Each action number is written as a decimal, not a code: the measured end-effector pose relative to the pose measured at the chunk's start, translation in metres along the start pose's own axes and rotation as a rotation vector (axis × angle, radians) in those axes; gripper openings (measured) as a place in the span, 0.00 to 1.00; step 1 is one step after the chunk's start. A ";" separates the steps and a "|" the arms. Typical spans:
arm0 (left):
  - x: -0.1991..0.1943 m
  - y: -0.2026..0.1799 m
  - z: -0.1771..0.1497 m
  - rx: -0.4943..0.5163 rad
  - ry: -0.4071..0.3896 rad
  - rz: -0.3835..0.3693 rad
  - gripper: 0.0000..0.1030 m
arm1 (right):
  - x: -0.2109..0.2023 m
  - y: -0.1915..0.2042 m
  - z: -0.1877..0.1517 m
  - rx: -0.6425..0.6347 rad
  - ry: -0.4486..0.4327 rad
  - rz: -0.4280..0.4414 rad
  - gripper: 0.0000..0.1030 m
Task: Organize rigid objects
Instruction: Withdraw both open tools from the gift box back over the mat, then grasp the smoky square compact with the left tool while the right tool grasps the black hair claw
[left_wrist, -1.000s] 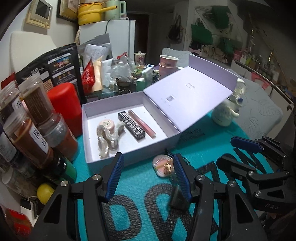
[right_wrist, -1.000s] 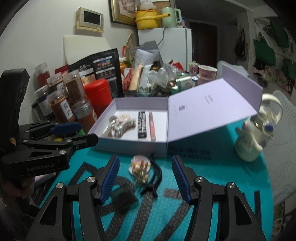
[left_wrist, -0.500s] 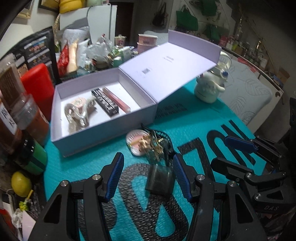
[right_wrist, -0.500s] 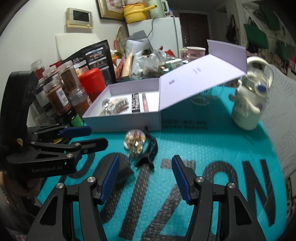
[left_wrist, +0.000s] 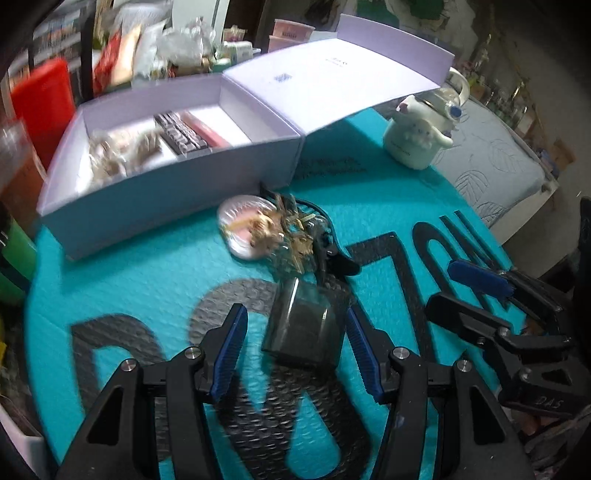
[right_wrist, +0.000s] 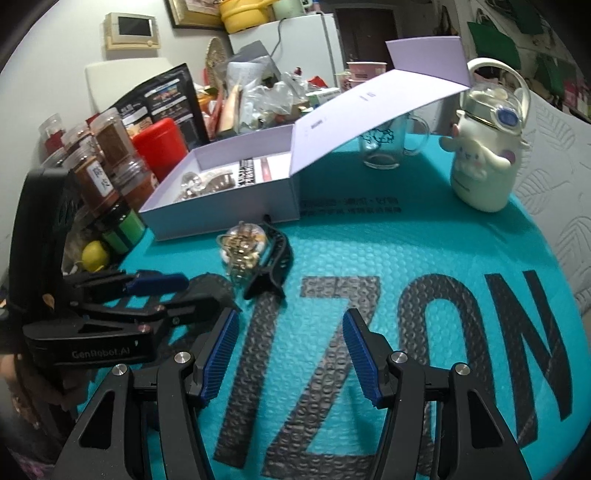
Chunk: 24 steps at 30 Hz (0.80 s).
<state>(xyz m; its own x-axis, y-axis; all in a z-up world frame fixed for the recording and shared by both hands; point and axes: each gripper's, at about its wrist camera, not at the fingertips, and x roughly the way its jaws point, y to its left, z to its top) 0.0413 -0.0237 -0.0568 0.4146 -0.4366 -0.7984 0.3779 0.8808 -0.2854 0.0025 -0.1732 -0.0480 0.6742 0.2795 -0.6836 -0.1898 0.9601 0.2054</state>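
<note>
An open lilac box (left_wrist: 170, 199) (right_wrist: 221, 218) stands on the teal mat, holding a pale hair clip (left_wrist: 122, 155), a black tube (left_wrist: 181, 134) and a pink tube (left_wrist: 207, 129). In front of it lie a round clear trinket with gold bits (left_wrist: 243, 225) (right_wrist: 242, 243) and a black hair clip (left_wrist: 328, 243) (right_wrist: 275, 258). A dark translucent square case (left_wrist: 306, 328) rests on the mat between the fingers of my left gripper (left_wrist: 295, 354) (right_wrist: 199, 291), which is open; a gap shows at its left pad. My right gripper (right_wrist: 290, 347) (left_wrist: 454, 291) is open over bare mat.
A white character bottle (left_wrist: 421, 136) (right_wrist: 484, 162) and a glass mug (right_wrist: 384, 147) stand at the back right. Spice jars (right_wrist: 107, 155), a red canister (right_wrist: 159, 147), a green jar (right_wrist: 122, 229) and a lemon (right_wrist: 94, 254) crowd the left edge. Bags and clutter sit behind the box.
Both grippers have come down and tipped toward the mat. The dark case, earlier ahead of the left fingers, now lies between them. Neither gripper's opening has changed.
</note>
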 end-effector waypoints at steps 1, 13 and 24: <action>0.003 0.001 -0.001 -0.014 0.010 -0.013 0.53 | 0.003 -0.001 0.000 0.004 0.008 0.001 0.57; 0.008 0.013 0.000 -0.040 -0.011 -0.017 0.53 | 0.026 -0.004 0.010 0.000 0.040 -0.002 0.57; -0.021 0.037 0.007 -0.077 -0.077 0.168 0.53 | 0.054 0.001 0.029 -0.016 0.055 0.026 0.57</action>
<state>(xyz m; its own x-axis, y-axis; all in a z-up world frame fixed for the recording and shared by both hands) 0.0522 0.0166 -0.0469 0.5299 -0.2925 -0.7960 0.2351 0.9525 -0.1935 0.0588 -0.1575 -0.0645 0.6291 0.3037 -0.7155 -0.2180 0.9525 0.2126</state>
